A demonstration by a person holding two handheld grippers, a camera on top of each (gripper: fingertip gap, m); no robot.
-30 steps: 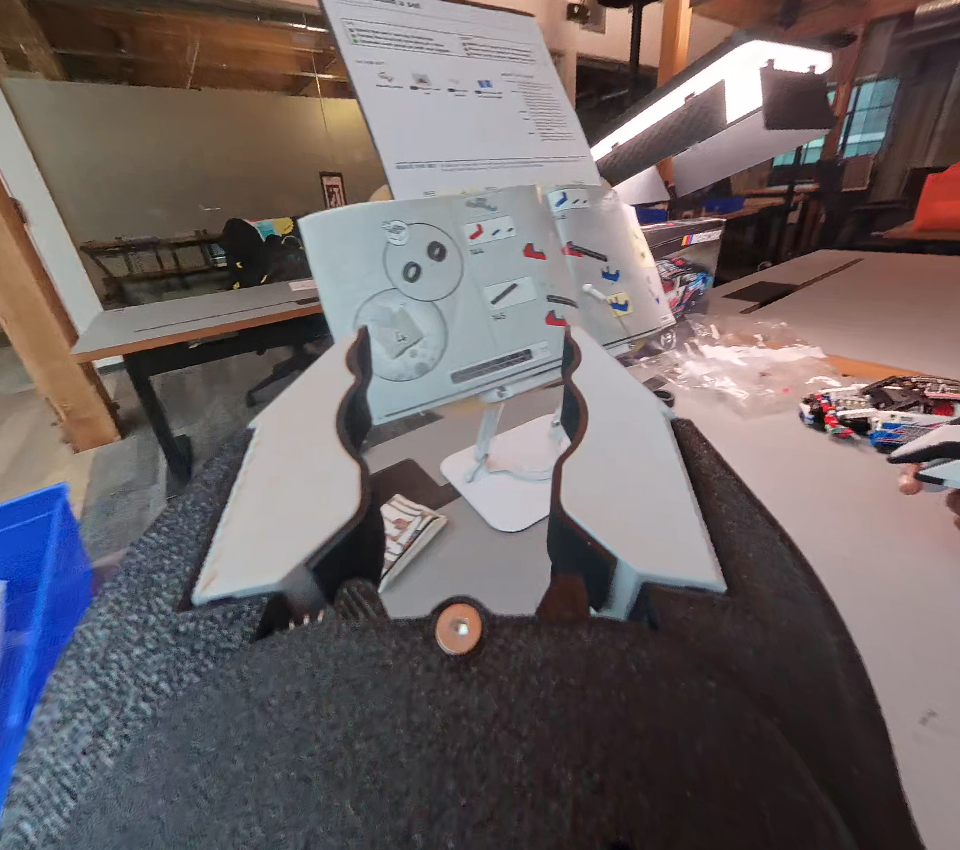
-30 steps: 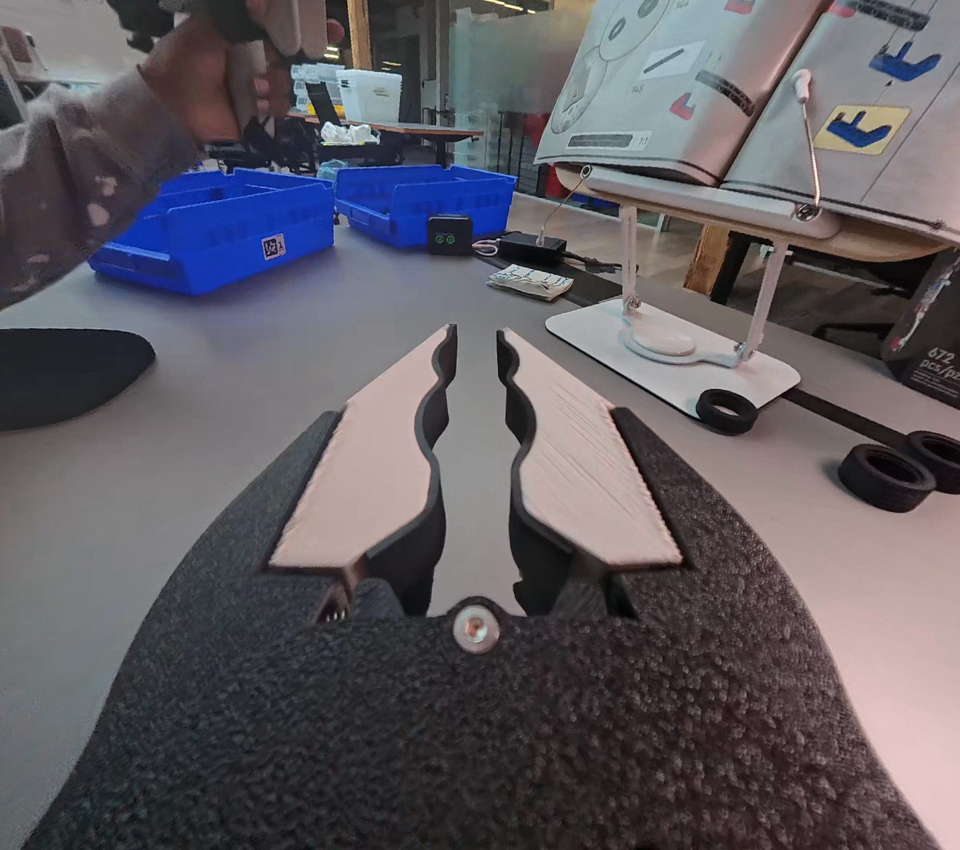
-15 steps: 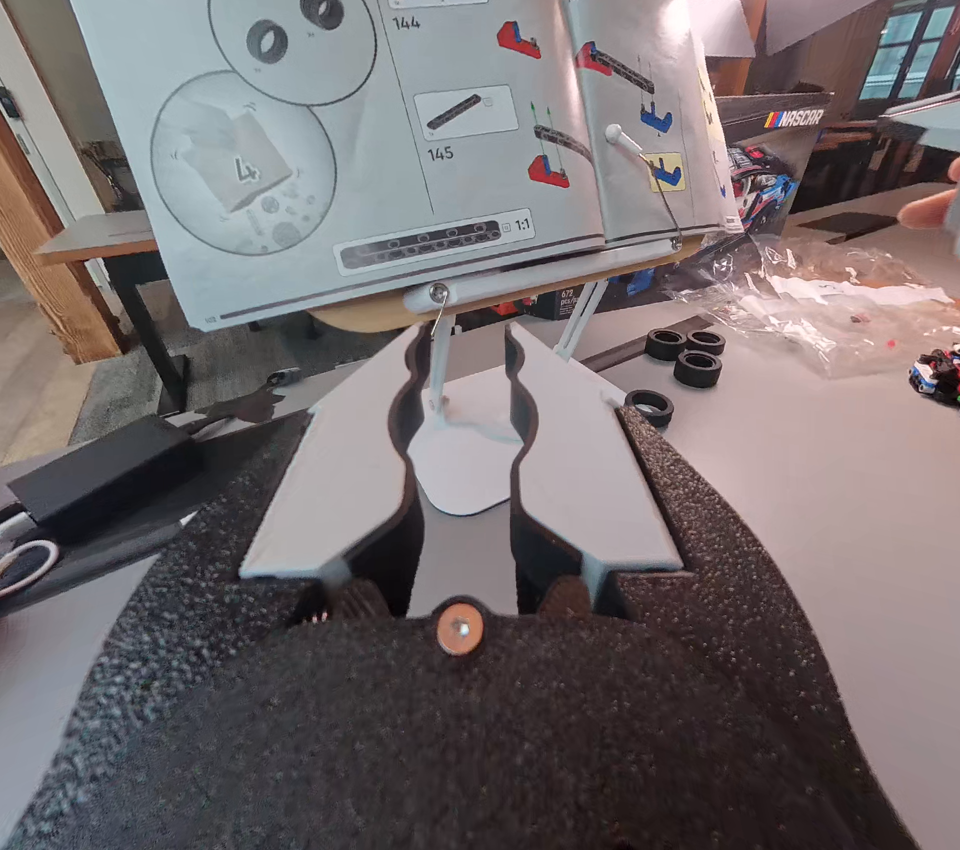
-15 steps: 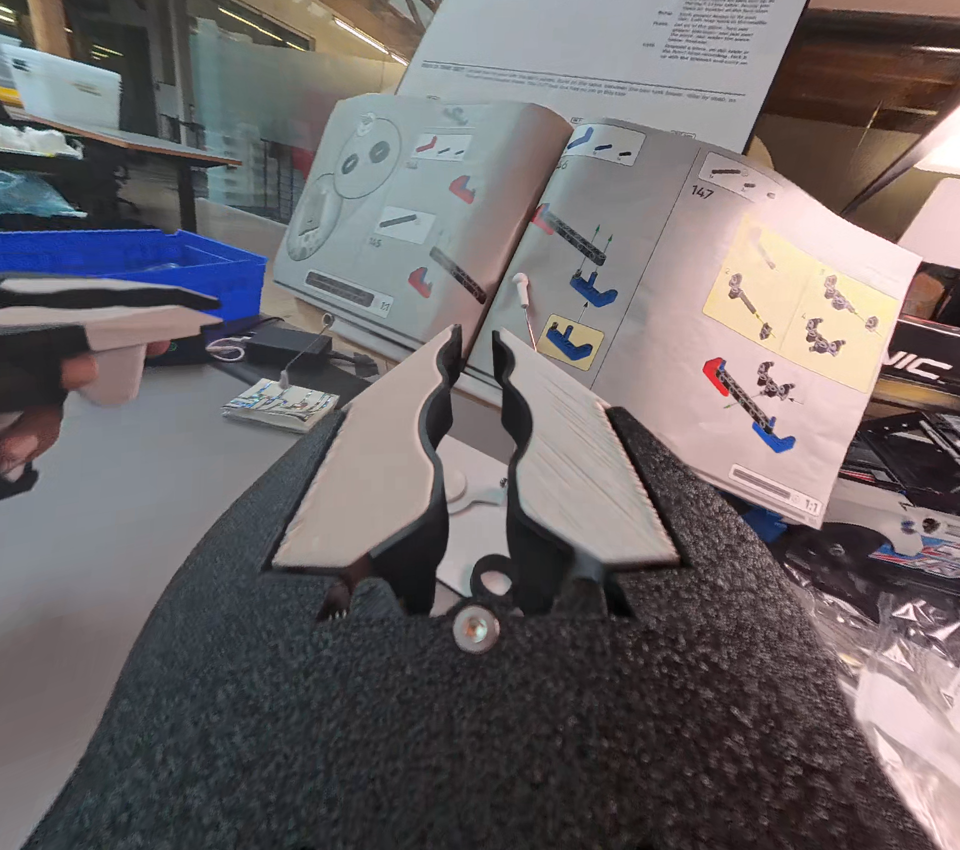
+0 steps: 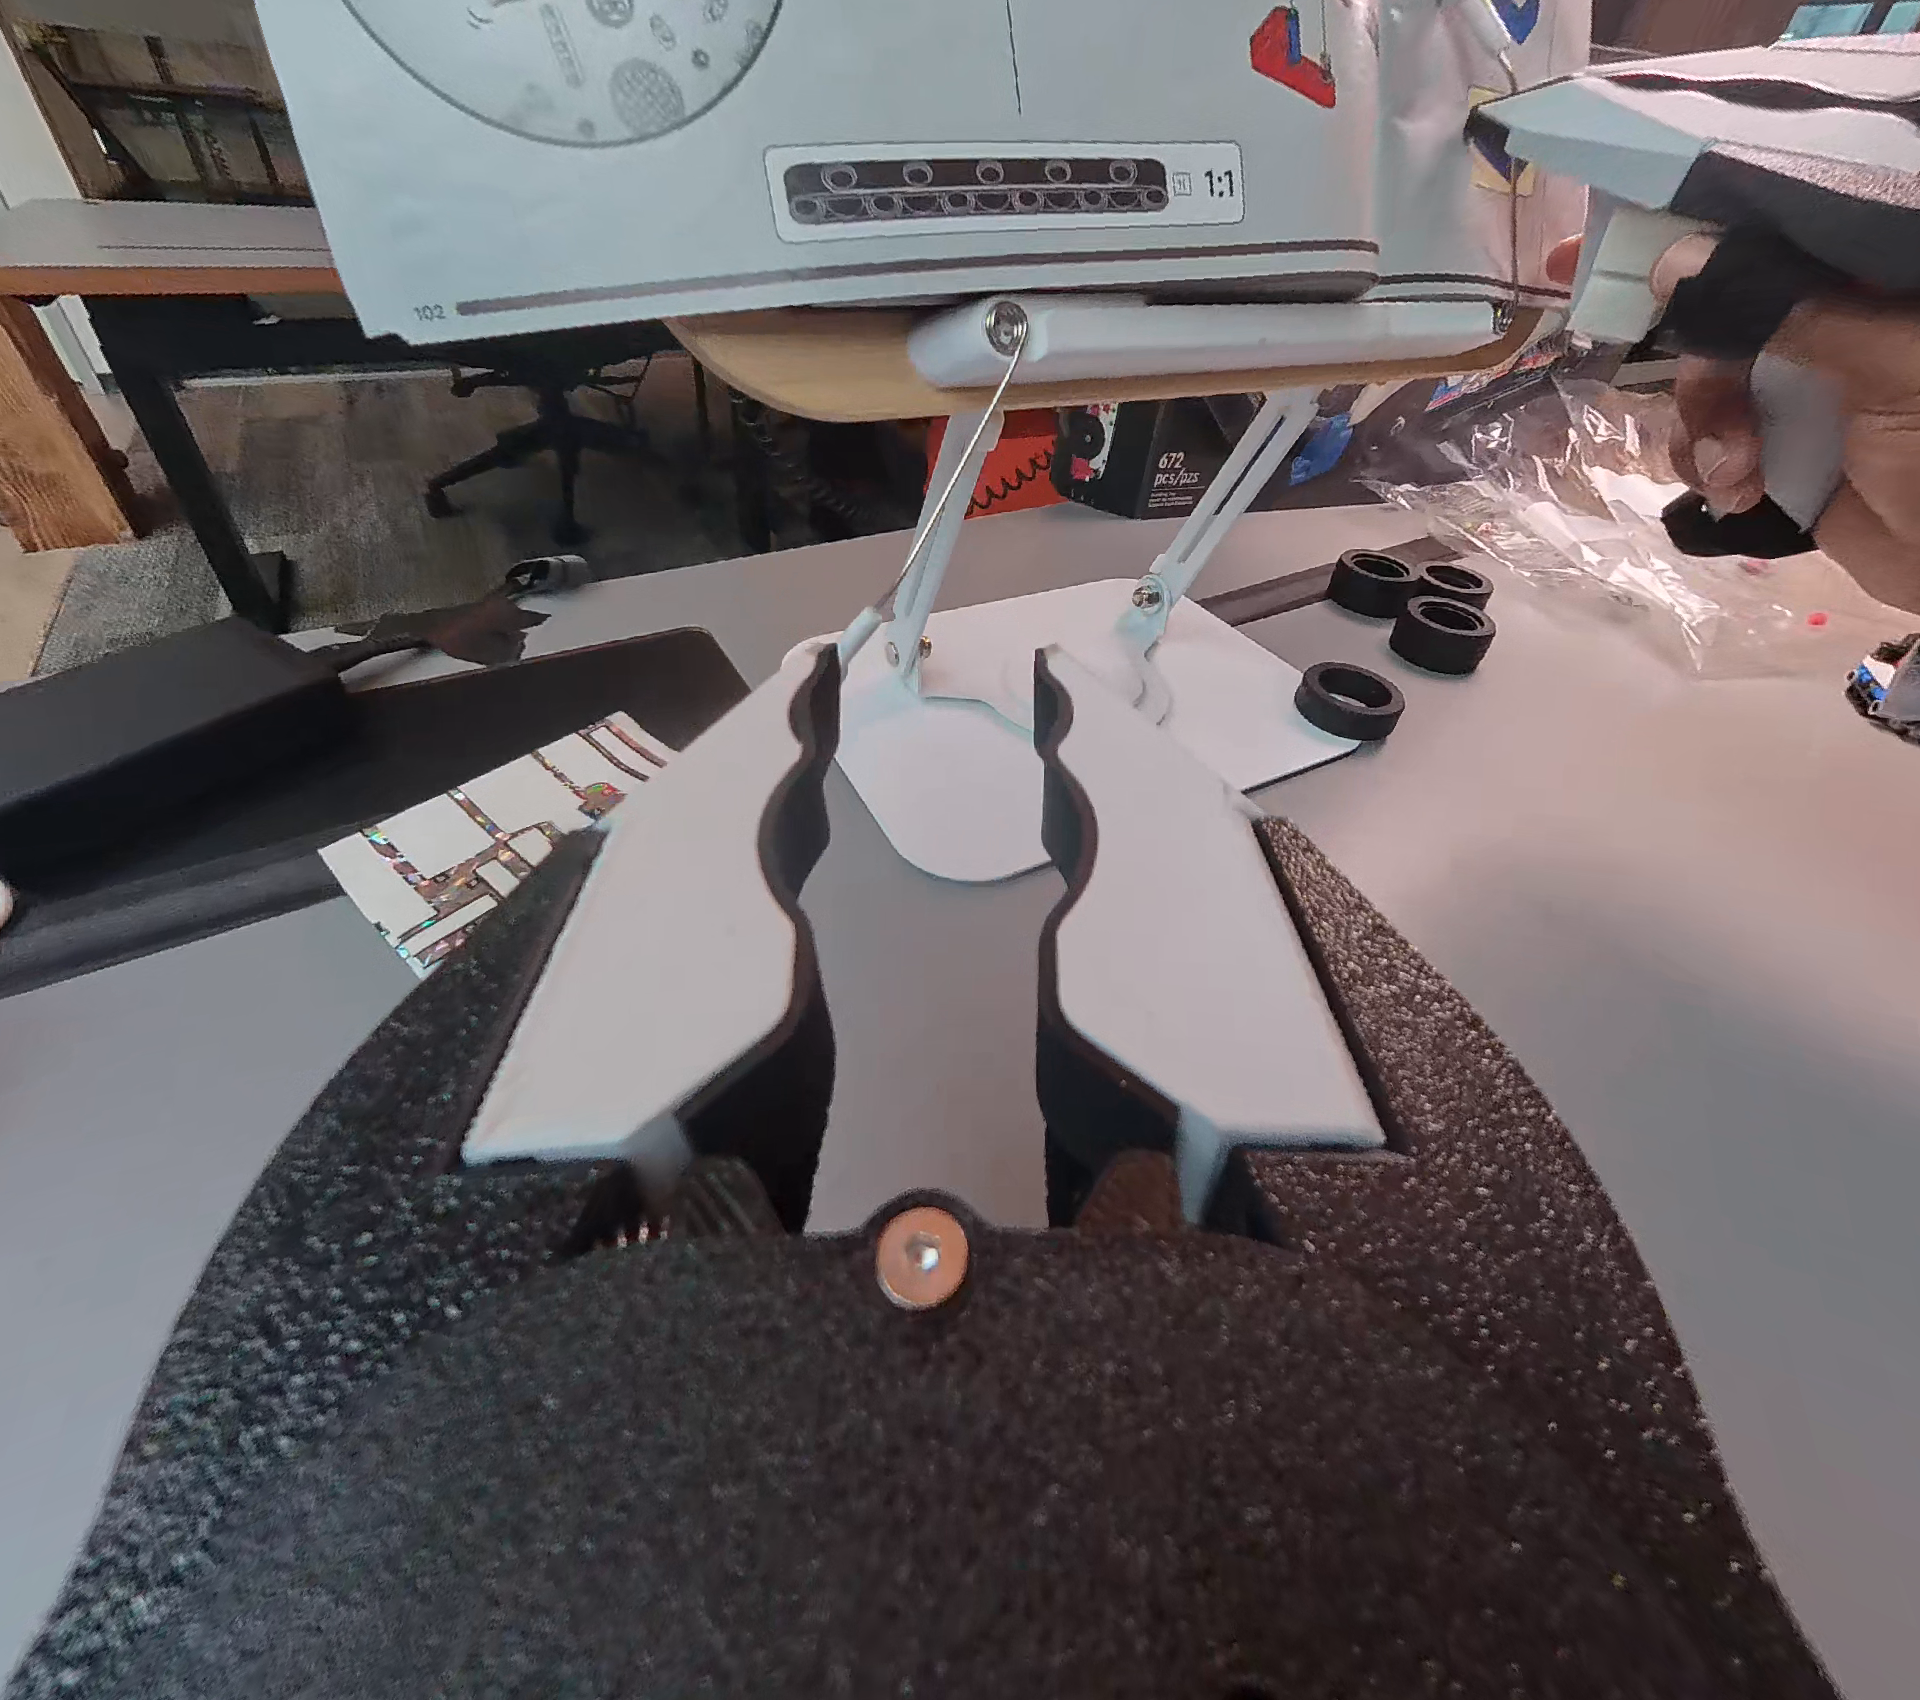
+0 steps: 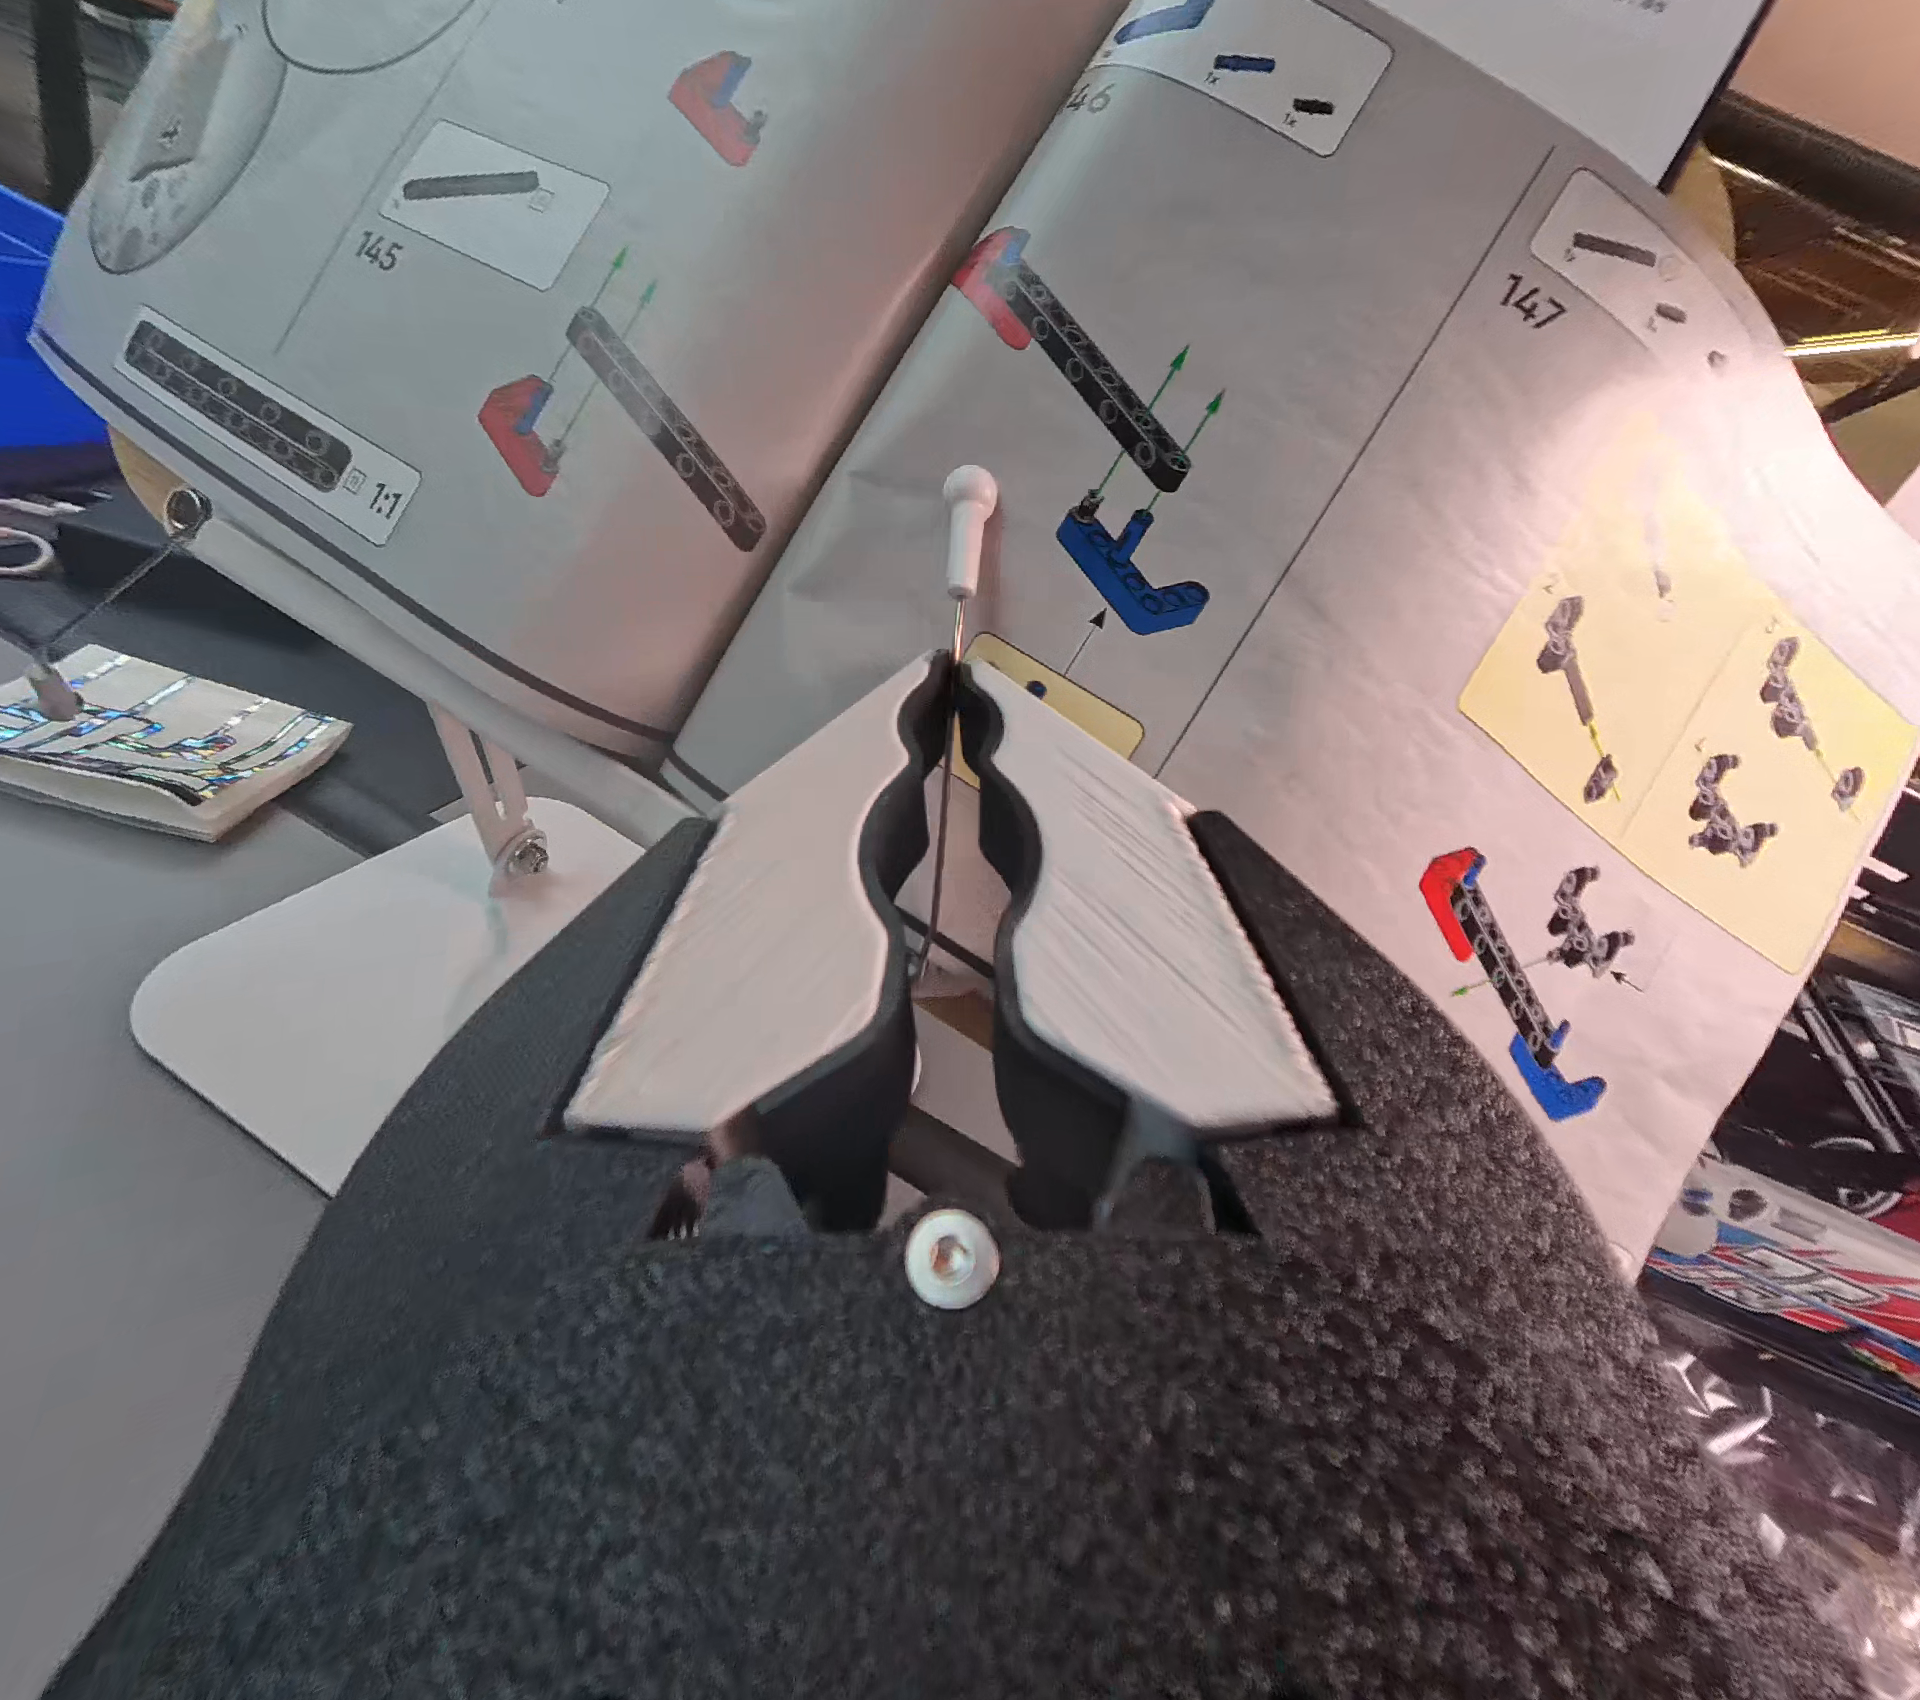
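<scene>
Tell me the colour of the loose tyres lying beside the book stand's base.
Black. The tyres show best in the left wrist view, right of the white base.

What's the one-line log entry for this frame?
left gripper: open, over stand base | right gripper: shut on page-holder wire | booklet: open

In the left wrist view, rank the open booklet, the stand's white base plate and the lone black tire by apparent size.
1. Open booklet, largest, though cut off by the frame.
2. White base plate, partly hidden behind the left claw.
3. Lone black tire, clearly smallest.
</scene>
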